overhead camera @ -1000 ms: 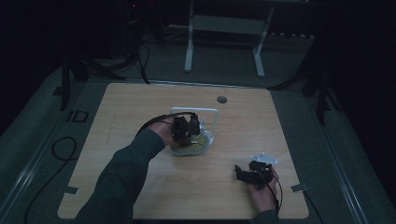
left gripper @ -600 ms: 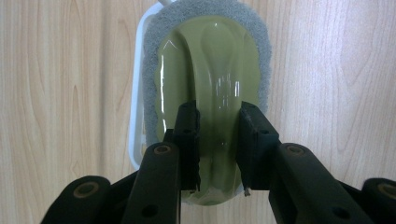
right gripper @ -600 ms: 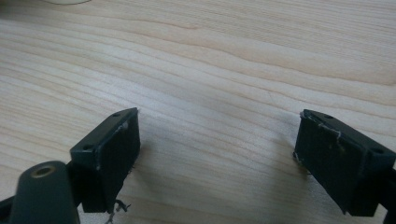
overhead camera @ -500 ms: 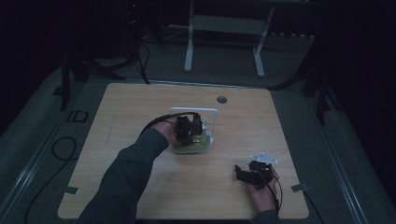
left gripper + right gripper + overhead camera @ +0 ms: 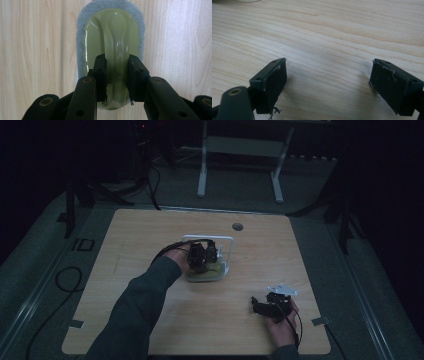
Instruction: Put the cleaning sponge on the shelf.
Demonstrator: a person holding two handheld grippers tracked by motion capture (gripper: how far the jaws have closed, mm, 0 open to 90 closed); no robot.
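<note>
Left gripper (image 5: pixel 117 75) was clamped on the green scrubber's (image 5: pixel 112 37) handle ridge at frame centre; grasp looked done, lifting or moving remained. Right gripper (image 5: pixel 328 85) hung wide open over bare table (image 5: pixel 337 30), lower frame, idle.

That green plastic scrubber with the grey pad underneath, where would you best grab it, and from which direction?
By the raised ridge along the top of the green plastic scrubber with the grey sponge pad, coming straight down from above. The ridge is narrow enough to fit between two jaws, while the pad lies flat and wide on the wooden table. The left gripper already pinches that ridge this way.
</note>
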